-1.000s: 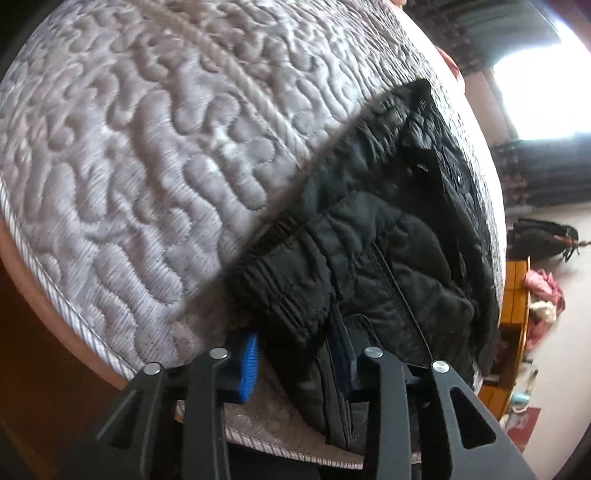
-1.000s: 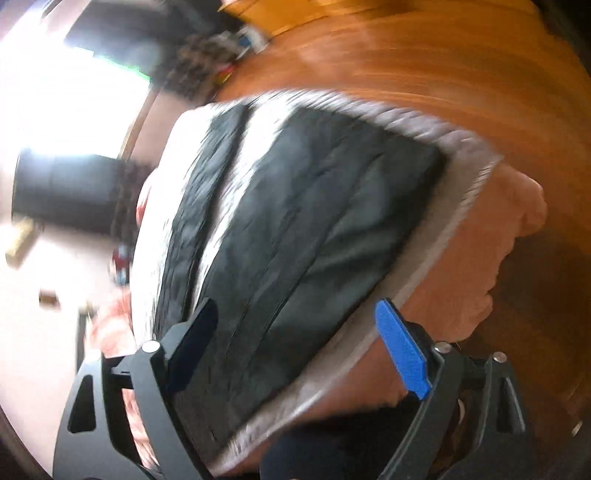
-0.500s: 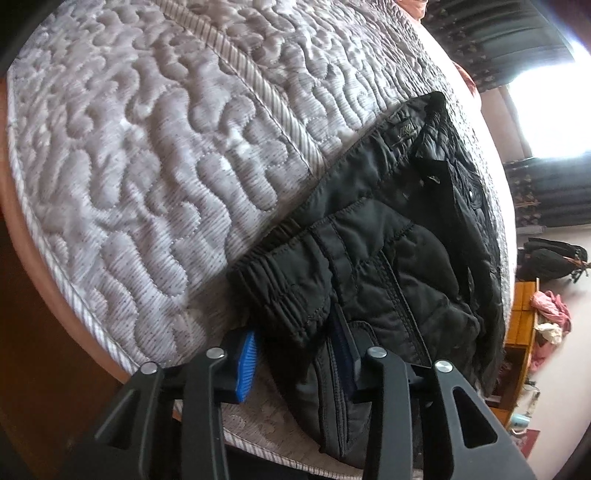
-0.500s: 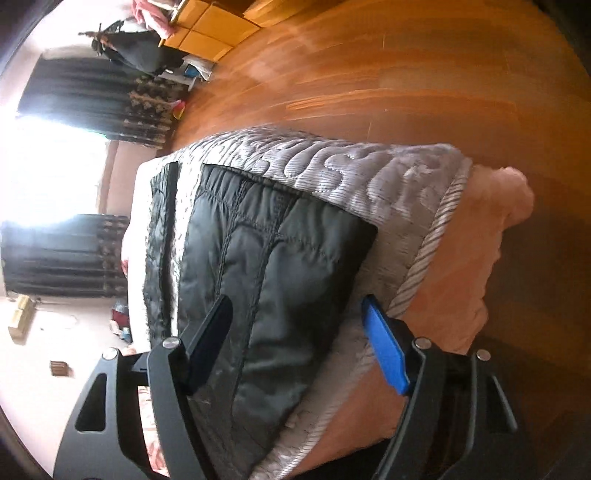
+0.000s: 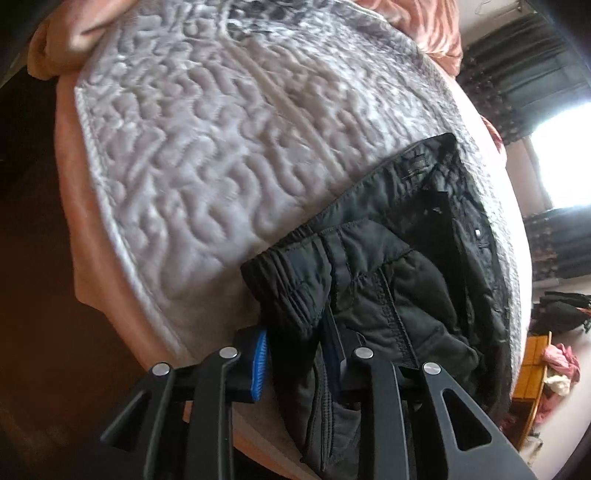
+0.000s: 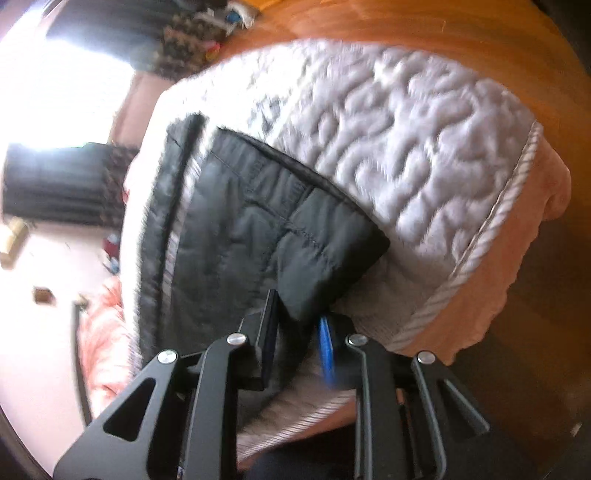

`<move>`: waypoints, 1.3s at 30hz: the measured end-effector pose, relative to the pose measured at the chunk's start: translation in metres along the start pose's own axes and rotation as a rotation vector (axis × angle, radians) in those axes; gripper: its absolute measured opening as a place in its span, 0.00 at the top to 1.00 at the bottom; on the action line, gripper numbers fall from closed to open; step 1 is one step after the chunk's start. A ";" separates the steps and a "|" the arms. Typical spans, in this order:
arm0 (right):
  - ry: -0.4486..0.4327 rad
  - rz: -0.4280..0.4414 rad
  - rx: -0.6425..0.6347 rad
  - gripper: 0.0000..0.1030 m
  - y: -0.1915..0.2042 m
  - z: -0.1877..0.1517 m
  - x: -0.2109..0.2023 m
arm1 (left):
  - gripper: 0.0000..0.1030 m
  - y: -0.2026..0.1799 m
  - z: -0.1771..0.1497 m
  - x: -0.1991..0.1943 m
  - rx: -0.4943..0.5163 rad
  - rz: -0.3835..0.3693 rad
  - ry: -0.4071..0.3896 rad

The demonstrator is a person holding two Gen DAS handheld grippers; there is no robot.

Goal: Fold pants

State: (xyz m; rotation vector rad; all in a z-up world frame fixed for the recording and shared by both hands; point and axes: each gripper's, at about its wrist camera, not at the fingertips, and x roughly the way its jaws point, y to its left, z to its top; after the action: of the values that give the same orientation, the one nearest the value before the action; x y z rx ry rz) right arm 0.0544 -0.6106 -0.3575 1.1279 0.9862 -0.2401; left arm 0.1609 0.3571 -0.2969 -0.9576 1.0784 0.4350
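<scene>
your left gripper (image 5: 297, 356), black-framed with blue pads, is closing with a bunched fold of the black quilted padded pants (image 5: 388, 280) between its fingers, and the pads already press on the cloth at the ribbed elastic cuff. your right gripper (image 6: 299, 332) is closing too, around the square corner of another fold of the same pants (image 6: 258, 236); the dark pad sits against the cloth on one side, the blue pad just touches it on the other.

just past the left fingers, the pants lie heaped near the edge of the grey quilted bedspread with the wavy stitched pattern (image 5: 207, 155), which covers the bed and ends in a pale corded trim. beneath that trim a salmon-pink sheet (image 5: 92, 236) hangs over the side. in the right wrist view the same bedspread (image 6: 424, 155) runs out behind the folded leg, with the pink sheet (image 6: 517, 258) under its rope edge and a brown wooden floor (image 6: 424, 22) beyond.

farther off stand dark curtains (image 5: 517, 74) beside a bright window (image 5: 565, 155), and a yellow wooden cabinet (image 5: 532, 373) with loose clothes on it.

both grippers point steeply down at the bed, each at a near edge of the pants. the right view is blurred.
</scene>
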 end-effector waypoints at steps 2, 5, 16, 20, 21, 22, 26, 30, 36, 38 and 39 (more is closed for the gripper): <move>-0.011 -0.082 -0.063 0.69 0.006 -0.001 -0.004 | 0.72 0.001 -0.002 0.004 0.024 0.010 0.012; -0.148 -0.262 -0.185 0.58 0.033 -0.003 -0.035 | 0.65 0.001 0.000 0.000 0.037 -0.005 0.029; 0.063 -0.327 -0.406 0.50 0.073 0.006 0.040 | 0.08 -0.067 0.048 -0.068 0.349 0.034 -0.192; 0.022 -0.363 -0.434 0.36 0.095 0.024 0.024 | 0.04 -0.137 0.094 -0.045 0.519 -0.027 -0.150; 0.009 -0.343 -0.441 0.33 0.104 0.030 0.019 | 0.04 -0.153 0.104 -0.035 0.547 -0.031 -0.133; 0.004 -0.313 -0.438 0.33 0.114 0.035 0.014 | 0.04 -0.171 0.119 -0.019 0.577 -0.037 -0.107; 0.022 -0.200 -0.430 0.28 0.151 0.053 0.014 | 0.04 -0.216 0.158 0.033 0.617 -0.024 -0.032; 0.063 -0.121 -0.451 0.23 0.196 0.078 0.048 | 0.04 -0.227 0.189 0.086 0.572 -0.054 0.071; 0.148 -0.043 -0.532 0.20 0.261 0.123 0.104 | 0.14 -0.225 0.192 0.134 0.639 -0.038 0.163; 0.171 -0.032 -0.551 0.20 0.277 0.143 0.119 | 0.25 -0.227 0.188 0.135 0.671 -0.036 0.156; 0.180 -0.036 -0.564 0.20 0.287 0.158 0.128 | 0.31 -0.228 0.188 0.135 0.674 -0.037 0.160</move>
State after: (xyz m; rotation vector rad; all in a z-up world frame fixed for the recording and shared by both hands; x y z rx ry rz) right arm 0.3896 -0.5749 -0.2574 0.6207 1.1418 0.1127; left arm 0.4856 0.3705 -0.2889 -0.4132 1.2353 -0.0504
